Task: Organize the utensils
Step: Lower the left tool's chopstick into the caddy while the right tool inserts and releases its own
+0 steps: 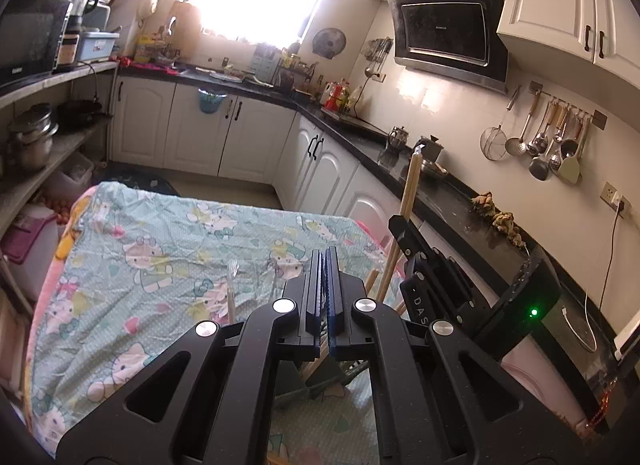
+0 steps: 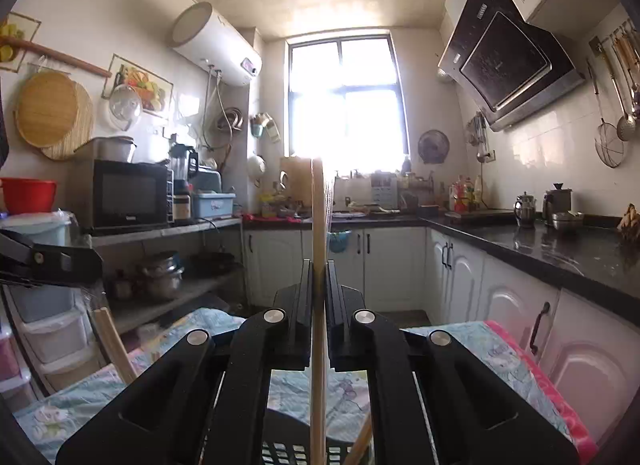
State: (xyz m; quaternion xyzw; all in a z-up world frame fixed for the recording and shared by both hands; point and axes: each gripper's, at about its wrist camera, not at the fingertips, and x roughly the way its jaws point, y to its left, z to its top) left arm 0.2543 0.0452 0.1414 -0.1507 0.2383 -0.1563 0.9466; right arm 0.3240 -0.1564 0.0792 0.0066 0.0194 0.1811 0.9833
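My right gripper (image 2: 319,265) is shut on a long pale wooden utensil (image 2: 318,209) that stands upright between its fingers, its top lost in the window glare. In the left wrist view the same utensil (image 1: 412,185) rises from the right gripper (image 1: 402,227), just right of my left gripper (image 1: 324,253). The left gripper is shut with nothing between its fingers, above the cloth-covered table (image 1: 160,233). A black slotted basket (image 2: 280,451) lies below both grippers, with more wooden handles (image 1: 390,271) leaning in it. Another wooden-handled utensil (image 1: 231,297) lies on the cloth.
A black countertop (image 1: 448,193) with kettles runs along the right, white cabinets (image 1: 320,169) below it. Open shelves (image 1: 60,145) with pots and a microwave stand on the left. Ladles and strainers (image 1: 540,145) hang on the right wall. Floor shows beyond the table's far edge.
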